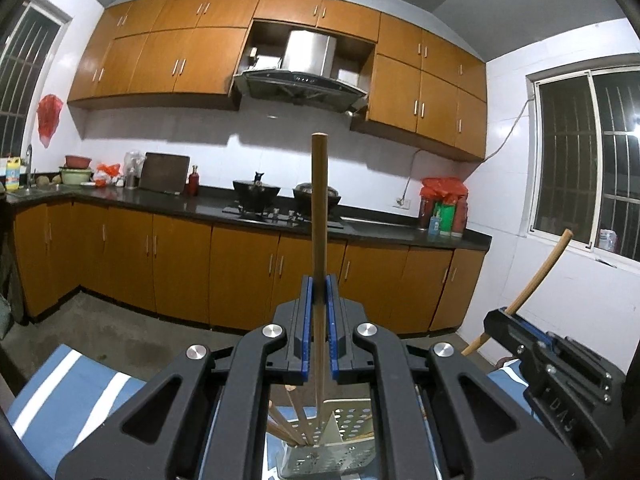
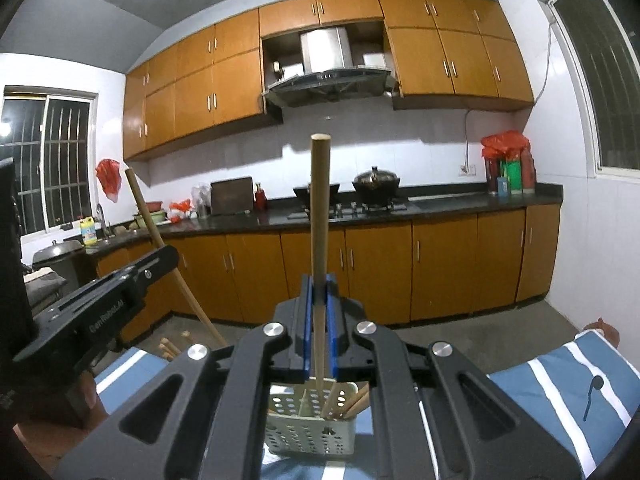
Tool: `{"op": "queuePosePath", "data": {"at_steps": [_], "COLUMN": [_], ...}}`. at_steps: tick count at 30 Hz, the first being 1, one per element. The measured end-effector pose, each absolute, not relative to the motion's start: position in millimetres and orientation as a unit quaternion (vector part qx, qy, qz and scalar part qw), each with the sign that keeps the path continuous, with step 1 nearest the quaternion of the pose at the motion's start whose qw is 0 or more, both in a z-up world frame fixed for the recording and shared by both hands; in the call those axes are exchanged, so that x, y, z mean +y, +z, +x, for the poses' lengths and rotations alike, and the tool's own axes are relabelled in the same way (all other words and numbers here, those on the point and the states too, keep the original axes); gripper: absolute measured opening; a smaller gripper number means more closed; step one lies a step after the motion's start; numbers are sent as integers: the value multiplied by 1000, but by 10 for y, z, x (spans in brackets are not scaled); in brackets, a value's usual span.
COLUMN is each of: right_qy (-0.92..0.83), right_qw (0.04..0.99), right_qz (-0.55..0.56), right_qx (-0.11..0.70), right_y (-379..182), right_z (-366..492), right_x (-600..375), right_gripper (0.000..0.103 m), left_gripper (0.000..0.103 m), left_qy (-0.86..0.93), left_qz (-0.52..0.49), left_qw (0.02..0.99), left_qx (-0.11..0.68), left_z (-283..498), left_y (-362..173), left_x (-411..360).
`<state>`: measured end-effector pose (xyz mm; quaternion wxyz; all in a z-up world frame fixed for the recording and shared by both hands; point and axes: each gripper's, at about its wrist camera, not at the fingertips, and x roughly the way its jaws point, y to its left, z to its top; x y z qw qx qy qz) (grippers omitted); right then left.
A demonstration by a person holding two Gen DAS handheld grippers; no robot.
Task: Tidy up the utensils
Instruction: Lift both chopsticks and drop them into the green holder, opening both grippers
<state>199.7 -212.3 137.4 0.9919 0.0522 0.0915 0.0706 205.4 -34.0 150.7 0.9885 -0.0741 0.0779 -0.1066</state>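
My left gripper (image 1: 319,292) is shut on a wooden chopstick (image 1: 319,208) that stands upright, its lower end down in the perforated metal utensil holder (image 1: 352,420) just below the jaws. My right gripper (image 2: 319,292) is shut on another wooden chopstick (image 2: 320,208), also upright, with its lower end in the same holder (image 2: 316,432). Several more chopsticks (image 1: 288,420) lean inside the holder. The right gripper also shows in the left wrist view (image 1: 516,320), and the left gripper shows in the right wrist view (image 2: 160,260).
The holder stands on a blue cloth with white stripes (image 2: 560,384). A dark spoon (image 2: 592,392) lies on the cloth at the right. A few loose chopsticks (image 2: 172,346) lie at the cloth's left. Kitchen counters (image 1: 160,200) and cabinets are behind.
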Motion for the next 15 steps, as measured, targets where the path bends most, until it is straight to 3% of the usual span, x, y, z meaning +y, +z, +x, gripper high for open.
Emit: {"op": "queuePosePath", "data": {"at_steps": [9, 10, 12, 15], "right_qy": [76, 76, 74, 74], "right_qw": [987, 987, 988, 989], "right_qz": [53, 52, 56, 62], "right_qx": [131, 129, 119, 110], "right_y": [1185, 1188, 1204, 1254], "right_z": [2200, 2178, 2111, 2023], "right_x": [-2079, -2085, -2116, -2169], "right_gripper": [12, 18, 29, 32], "left_gripper": [10, 13, 47, 53], "left_qy": [-113, -115, -109, -104], "left_qz": [-84, -85, -88, -93], "left_qw": [984, 983, 985, 986], "left_qx": [112, 112, 105, 86], "left_z": [2213, 2206, 2158, 2045], "left_y": [1306, 1305, 1333, 1433], "left_x": [-358, -340, -295, -211]}}
